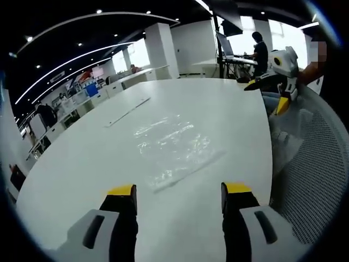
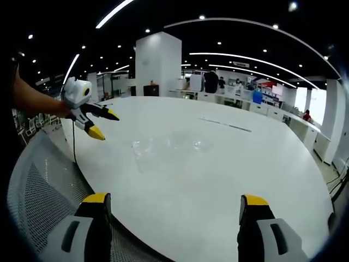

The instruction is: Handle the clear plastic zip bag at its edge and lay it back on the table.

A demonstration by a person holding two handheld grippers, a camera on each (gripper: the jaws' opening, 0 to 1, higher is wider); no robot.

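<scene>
The clear plastic zip bag (image 1: 174, 150) lies flat and crinkled on the round white table (image 1: 82, 164), its zip edge towards me. In the left gripper view my left gripper (image 1: 180, 190) stands open just short of that edge, nothing between its yellow-tipped jaws. My right gripper (image 1: 267, 95) hangs open off the table's right rim, held by a hand. In the right gripper view the bag (image 2: 169, 147) shows faintly mid-table, well ahead of the open right gripper (image 2: 175, 200). The left gripper (image 2: 108, 126) enters from the left, open above the table edge.
A grey mesh chair back (image 1: 316, 180) curves along the near table edge, and the same mesh chair back (image 2: 43, 185) shows at lower left. A long thin strip (image 1: 128, 111) lies farther across the table. A person (image 1: 260, 52) stands at a distant desk.
</scene>
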